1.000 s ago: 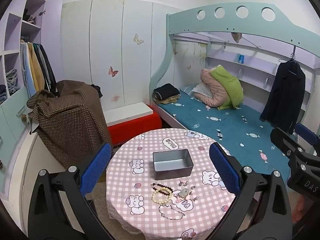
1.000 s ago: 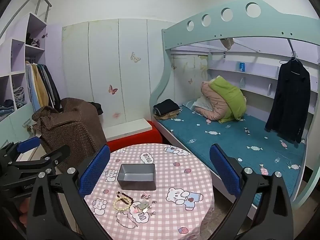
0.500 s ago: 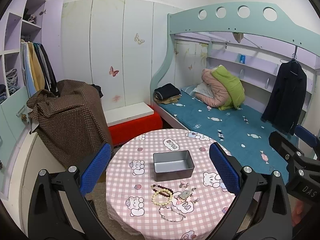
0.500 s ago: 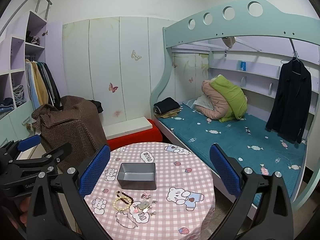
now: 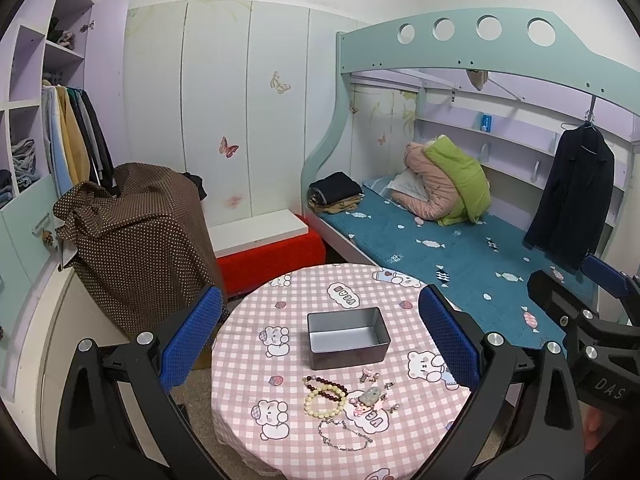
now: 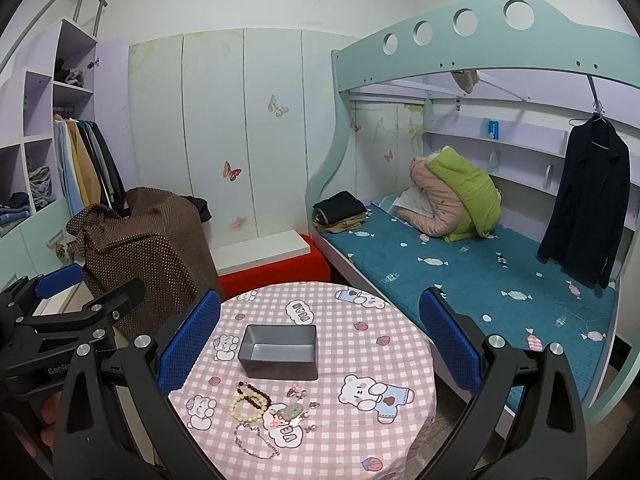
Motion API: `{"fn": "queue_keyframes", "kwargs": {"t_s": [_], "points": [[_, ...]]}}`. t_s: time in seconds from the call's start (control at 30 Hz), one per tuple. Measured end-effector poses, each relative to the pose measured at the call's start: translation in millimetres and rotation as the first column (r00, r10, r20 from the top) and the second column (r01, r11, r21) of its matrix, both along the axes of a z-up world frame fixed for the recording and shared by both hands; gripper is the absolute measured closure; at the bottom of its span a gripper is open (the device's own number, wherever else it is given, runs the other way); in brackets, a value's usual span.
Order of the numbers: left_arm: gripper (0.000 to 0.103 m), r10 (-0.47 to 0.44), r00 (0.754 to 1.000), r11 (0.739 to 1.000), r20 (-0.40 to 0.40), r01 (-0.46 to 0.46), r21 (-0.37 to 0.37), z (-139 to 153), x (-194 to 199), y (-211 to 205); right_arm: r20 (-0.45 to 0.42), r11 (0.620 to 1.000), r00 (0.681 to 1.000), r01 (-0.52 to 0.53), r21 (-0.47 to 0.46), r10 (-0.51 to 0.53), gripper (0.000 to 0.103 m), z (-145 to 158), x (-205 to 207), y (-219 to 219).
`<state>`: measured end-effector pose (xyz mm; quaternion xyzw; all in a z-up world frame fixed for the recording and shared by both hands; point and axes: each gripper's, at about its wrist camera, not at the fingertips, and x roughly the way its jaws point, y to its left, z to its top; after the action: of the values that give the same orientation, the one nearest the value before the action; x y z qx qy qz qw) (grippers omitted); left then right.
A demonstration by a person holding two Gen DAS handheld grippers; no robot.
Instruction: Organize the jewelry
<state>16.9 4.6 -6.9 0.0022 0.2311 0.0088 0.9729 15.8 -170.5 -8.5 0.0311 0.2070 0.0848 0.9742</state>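
Observation:
A grey metal box (image 5: 347,337) (image 6: 279,351) stands open and empty on the round pink checked table (image 5: 256,356) (image 6: 392,352). In front of it lie a cream bead bracelet (image 5: 322,402) (image 6: 247,405), a dark red bead bracelet (image 5: 326,383) (image 6: 253,391), a silver chain (image 5: 343,436) (image 6: 254,442), and small pendants and earrings (image 5: 372,396) (image 6: 291,411). My left gripper (image 5: 320,344) is open and empty, high above the table. My right gripper (image 6: 320,344) is open and empty, also high above. Each gripper shows at the other view's edge.
A brown dotted cover over furniture (image 5: 136,240) stands left of the table. A red bench (image 5: 272,252) is behind it. A bunk bed (image 5: 460,248) with folded clothes and bedding is at the right. A dark coat (image 5: 572,196) hangs there. Wardrobe shelves (image 5: 36,128) line the left wall.
Both views have shifted only slightly. The jewelry and box have not moved. Both grippers stay open.

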Motion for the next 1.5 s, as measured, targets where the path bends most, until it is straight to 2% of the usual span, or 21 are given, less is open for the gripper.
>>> {"fn": "queue_keyframes", "kwargs": {"t_s": [1.5], "points": [[0.005, 0.0, 1.0, 1.0, -0.024, 0.0, 0.023, 4.0, 3.5, -16.8, -0.008, 1.0, 1.0, -0.019, 0.019, 0.019, 0.008, 0.2, 5.1, -4.3]]}}
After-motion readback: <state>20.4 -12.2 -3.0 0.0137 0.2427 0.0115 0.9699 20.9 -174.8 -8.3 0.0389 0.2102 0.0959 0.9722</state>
